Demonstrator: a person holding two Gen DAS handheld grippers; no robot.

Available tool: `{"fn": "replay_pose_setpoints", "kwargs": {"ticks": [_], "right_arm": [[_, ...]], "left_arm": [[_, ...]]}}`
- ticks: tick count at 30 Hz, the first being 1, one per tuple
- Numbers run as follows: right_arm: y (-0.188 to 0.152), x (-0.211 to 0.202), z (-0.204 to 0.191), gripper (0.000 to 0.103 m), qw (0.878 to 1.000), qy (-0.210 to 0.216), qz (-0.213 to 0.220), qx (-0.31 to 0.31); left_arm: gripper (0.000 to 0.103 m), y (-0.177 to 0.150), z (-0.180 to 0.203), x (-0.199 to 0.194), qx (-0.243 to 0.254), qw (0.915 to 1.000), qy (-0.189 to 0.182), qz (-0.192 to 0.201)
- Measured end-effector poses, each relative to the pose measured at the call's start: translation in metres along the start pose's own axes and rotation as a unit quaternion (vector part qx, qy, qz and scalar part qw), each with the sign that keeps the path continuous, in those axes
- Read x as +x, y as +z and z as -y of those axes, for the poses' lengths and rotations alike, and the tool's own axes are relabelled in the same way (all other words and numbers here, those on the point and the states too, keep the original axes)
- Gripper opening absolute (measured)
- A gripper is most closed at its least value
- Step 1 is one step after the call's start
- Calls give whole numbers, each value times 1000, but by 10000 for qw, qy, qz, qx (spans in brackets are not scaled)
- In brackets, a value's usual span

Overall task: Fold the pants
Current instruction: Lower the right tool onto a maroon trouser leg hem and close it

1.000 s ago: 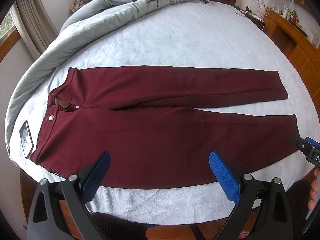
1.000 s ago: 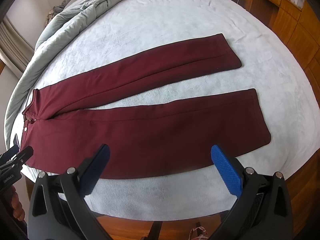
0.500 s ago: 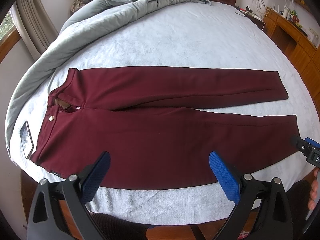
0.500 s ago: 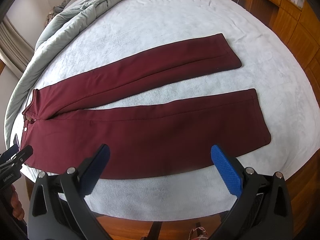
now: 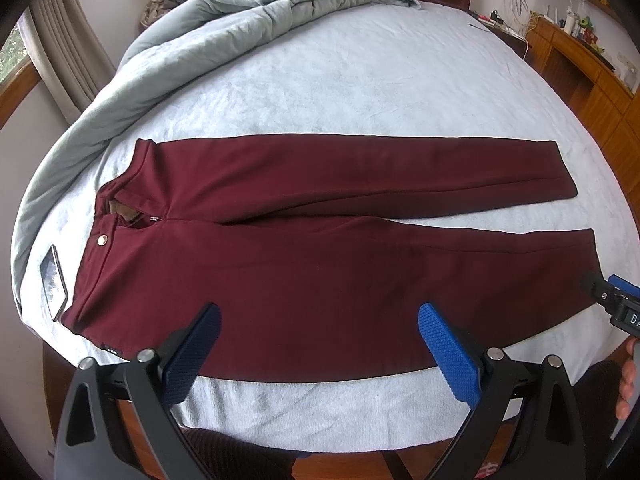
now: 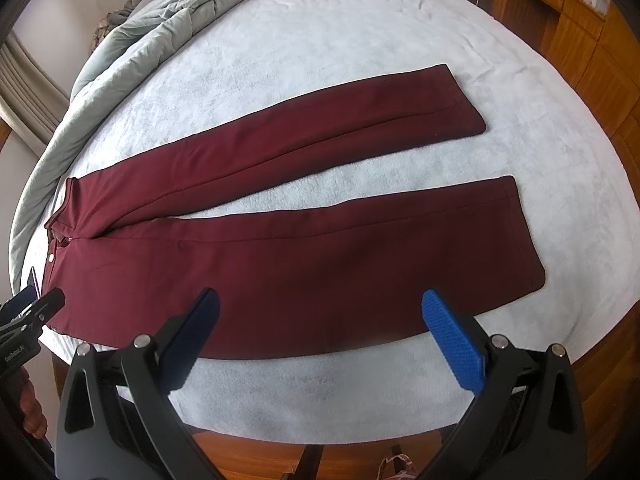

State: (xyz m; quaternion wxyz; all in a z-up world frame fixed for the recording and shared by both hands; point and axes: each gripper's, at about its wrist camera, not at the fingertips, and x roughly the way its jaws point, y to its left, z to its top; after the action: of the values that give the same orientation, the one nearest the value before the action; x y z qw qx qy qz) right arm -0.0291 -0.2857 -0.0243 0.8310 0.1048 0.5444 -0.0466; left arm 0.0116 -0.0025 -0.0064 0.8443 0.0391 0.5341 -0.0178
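Dark red pants (image 5: 304,248) lie flat on the pale bed sheet (image 5: 340,80), waistband at the left, both legs stretched to the right and slightly apart. They also show in the right wrist view (image 6: 304,256). My left gripper (image 5: 320,320) is open and empty, hovering over the near edge of the near leg's thigh. My right gripper (image 6: 320,316) is open and empty above the near leg's lower half. Each gripper's tip shows in the other's view, the right (image 5: 612,308) and the left (image 6: 28,312).
A grey duvet (image 5: 224,24) is bunched along the bed's left and far side. A phone (image 5: 54,280) lies left of the waistband. Wooden cabinets (image 5: 592,92) stand at the right. The bed's near wooden edge (image 6: 260,456) is just below the grippers.
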Motion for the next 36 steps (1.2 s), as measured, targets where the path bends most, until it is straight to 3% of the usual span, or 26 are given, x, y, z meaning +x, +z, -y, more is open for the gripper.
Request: {"fn": "replay_pose_setpoints", "kwargs": {"ticks": [3,8,12,16,19,21,25,26,32,33,35,36], "right_arm": [[12,5,14,101,9997,218,-61,-67],[74,10,74,101,9973,-162,704,-92],[146,51,132,101,9972,-480,570,41],[212,107,168,100,9994,-187,218,168],[245,129,176,100,9981,-596,11,-136],[256,150,181,100,9972,-728,-92,-167],[254,175,190,101,9994,-109,-211,-255],[254,171,193,101,9983,-270,-291,-419],[249,175,193,100,9956,-308,-496,-738],[248,175,191,97,9960,-271,-466,-712],[251,166,189,58,9951,-396,-376,-825],[250,157,187,43,9951,-268,-279,-911]], "left_arm": [[99,7,1,7,-19,9999,-76,-72],[99,46,17,28,55,9997,-252,-37],[99,90,42,57,121,9982,-578,37],[99,134,67,101,74,9954,-955,-33],[99,154,82,124,116,9941,-1073,-94],[99,165,91,139,201,9941,-1055,-130],[99,177,103,162,390,9933,-1068,-185],[99,179,107,168,450,9936,-1019,-196],[99,186,118,189,558,9902,-1250,-285],[99,186,121,190,591,9895,-1285,-303],[99,188,126,192,761,9879,-1329,-252],[99,190,129,192,886,9863,-1375,-199]]}}
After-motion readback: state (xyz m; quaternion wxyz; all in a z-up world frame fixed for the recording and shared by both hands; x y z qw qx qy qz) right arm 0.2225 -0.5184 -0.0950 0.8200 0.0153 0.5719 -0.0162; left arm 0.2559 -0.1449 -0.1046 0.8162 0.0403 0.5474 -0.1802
